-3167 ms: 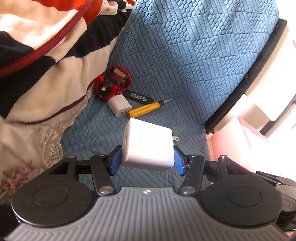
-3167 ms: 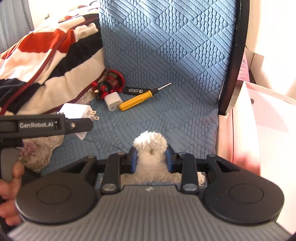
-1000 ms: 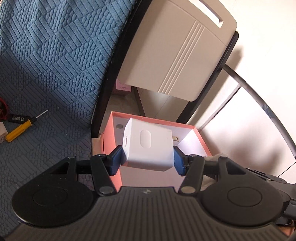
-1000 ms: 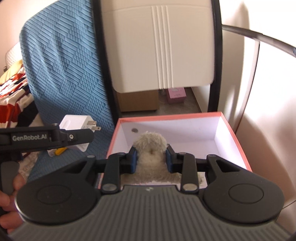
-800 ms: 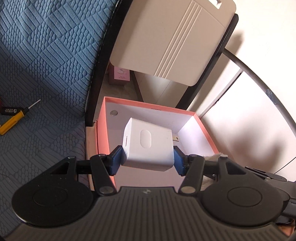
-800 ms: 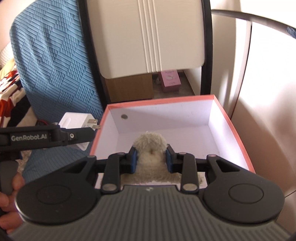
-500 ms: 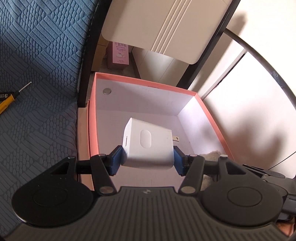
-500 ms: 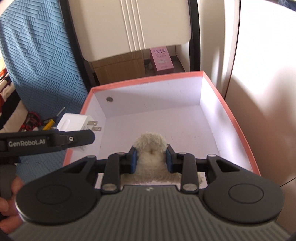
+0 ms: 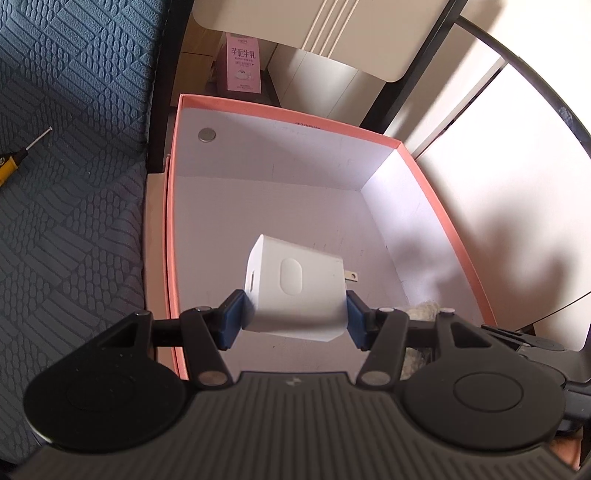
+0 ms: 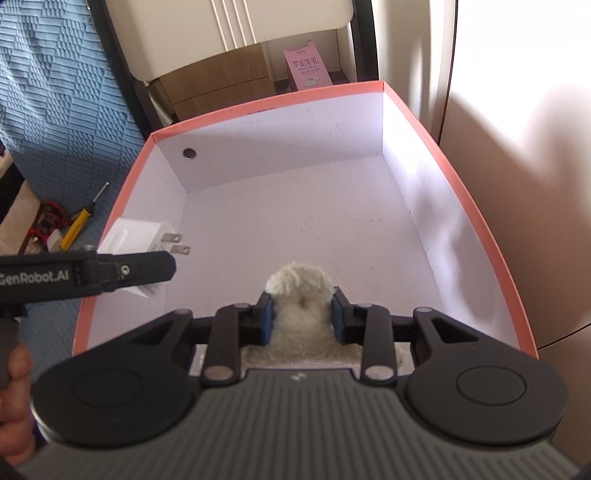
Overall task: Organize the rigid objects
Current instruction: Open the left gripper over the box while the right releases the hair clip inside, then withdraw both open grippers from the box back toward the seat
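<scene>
I'm looking at a home, most likely a bedroom. A blue quilted cover [image 9: 74,184] is lying over what looks like a bed. Beside it a pink-rimmed cardboard box [image 10: 480,229] is sitting near cream cabinet panels [image 9: 332,33], a wooden drawer unit [image 10: 221,81] and a pink milk carton [image 10: 306,68]. A yellow screwdriver [image 10: 79,225] and small gadgets are lying on the cover.

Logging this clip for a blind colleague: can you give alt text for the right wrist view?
The right gripper clamps a fluffy white plush over an open pink-rimmed box. At left, the left gripper holds a white charger above the box's edge.
</scene>
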